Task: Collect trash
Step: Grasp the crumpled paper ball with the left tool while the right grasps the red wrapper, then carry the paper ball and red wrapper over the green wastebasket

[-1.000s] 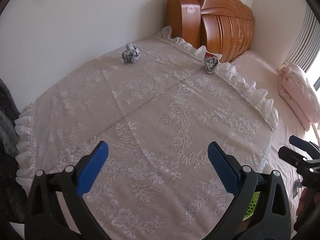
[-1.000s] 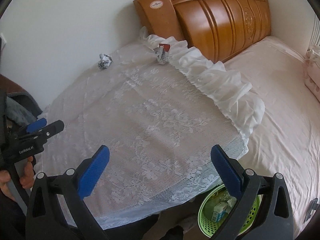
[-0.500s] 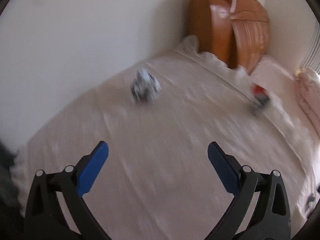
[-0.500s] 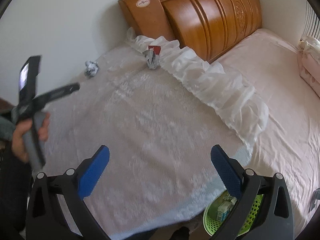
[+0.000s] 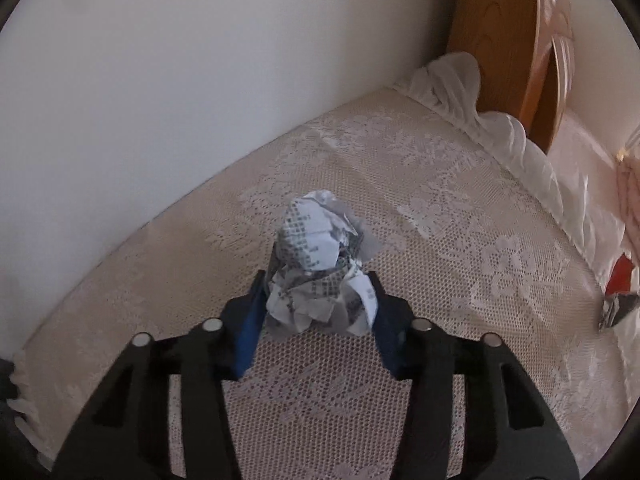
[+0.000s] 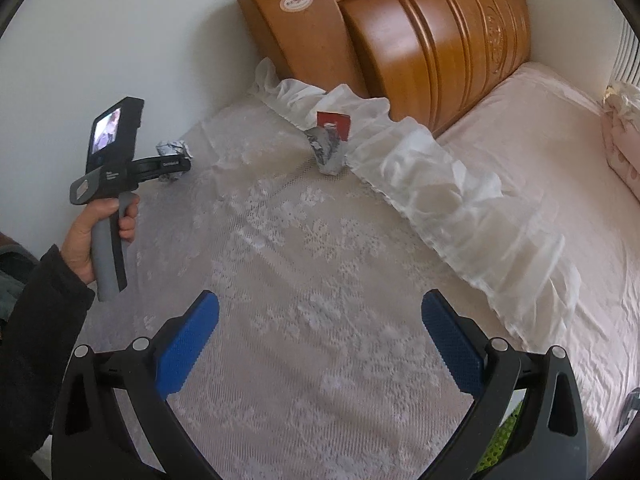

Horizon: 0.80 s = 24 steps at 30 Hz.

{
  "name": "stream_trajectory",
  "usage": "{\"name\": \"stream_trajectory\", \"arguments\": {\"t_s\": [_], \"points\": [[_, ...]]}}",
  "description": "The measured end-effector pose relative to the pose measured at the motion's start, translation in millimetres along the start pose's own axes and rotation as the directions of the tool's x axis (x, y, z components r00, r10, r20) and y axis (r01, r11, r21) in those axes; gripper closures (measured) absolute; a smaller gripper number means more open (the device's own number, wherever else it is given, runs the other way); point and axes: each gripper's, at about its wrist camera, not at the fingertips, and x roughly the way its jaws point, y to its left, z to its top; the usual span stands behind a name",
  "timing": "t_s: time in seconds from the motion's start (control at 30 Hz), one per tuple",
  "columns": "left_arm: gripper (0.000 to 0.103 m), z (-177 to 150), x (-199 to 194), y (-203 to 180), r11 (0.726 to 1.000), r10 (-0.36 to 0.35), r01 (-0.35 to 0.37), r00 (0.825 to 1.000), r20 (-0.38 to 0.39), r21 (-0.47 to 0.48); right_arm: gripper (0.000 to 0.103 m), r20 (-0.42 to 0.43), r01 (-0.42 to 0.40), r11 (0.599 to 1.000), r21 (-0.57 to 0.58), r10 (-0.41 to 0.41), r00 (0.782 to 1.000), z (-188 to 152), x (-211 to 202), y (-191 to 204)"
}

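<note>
My left gripper (image 5: 318, 312) is shut on a crumpled ball of printed paper (image 5: 320, 264) on the lace cover near the wall. In the right wrist view the same left gripper (image 6: 176, 166) shows at the far left with the paper ball (image 6: 172, 148) in it. A second crumpled grey wrapper with a red card (image 6: 330, 142) lies by the white ruffle near the headboard; it also shows in the left wrist view (image 5: 618, 300) at the right edge. My right gripper (image 6: 320, 344) is open and empty above the cover's near part.
A white lace cover (image 6: 300, 280) spreads over a low surface beside the pink bed (image 6: 560, 160). A wooden headboard (image 6: 432, 28) stands at the back. A white wall (image 5: 200, 80) runs along the left. A green basket (image 6: 500, 440) peeks out at the lower right.
My left gripper has moved forward to the paper ball by the wall and closed on it. My right gripper has stayed open and shifted only slightly.
</note>
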Motion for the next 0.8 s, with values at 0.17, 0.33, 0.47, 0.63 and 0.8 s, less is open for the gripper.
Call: {"name": "stream_trajectory", "arguments": {"t_s": [0.17,0.33,0.47,0.63,0.8], "points": [[0.063,-13.4,-18.2,10.4,0.999,-0.040,0.040,0.999,0.003,-0.035,0.003,-0.024,0.011,0.994,-0.106,-0.014,1.000,35.3,30.4,1.2],[0.063,-51.4,-61.0,19.4,0.998,-0.039,0.042,0.998,0.042,-0.052,0.003,-0.025,0.049,0.967,-0.249,-0.057,0.998,86.7,69.8,0.8],[0.063,-76.9,-81.7,30.4,0.992,-0.069,0.073,0.997,0.043,-0.098,0.008,-0.065,0.050,0.964,-0.262,-0.069,0.996,114.7,108.2,-1.8],[0.063,-98.2,-102.4,30.6,0.994,-0.047,0.050,0.998,0.038,-0.102,0.052,-0.078,0.079,0.970,-0.230,-0.099,0.992,114.3,127.8,-3.9],[0.063,-105.4,-110.0,29.7,0.995,-0.044,0.047,0.998,0.035,-0.092,0.071,-0.044,0.085,0.965,-0.249,-0.099,0.994,107.3,116.1,1.3]]}}
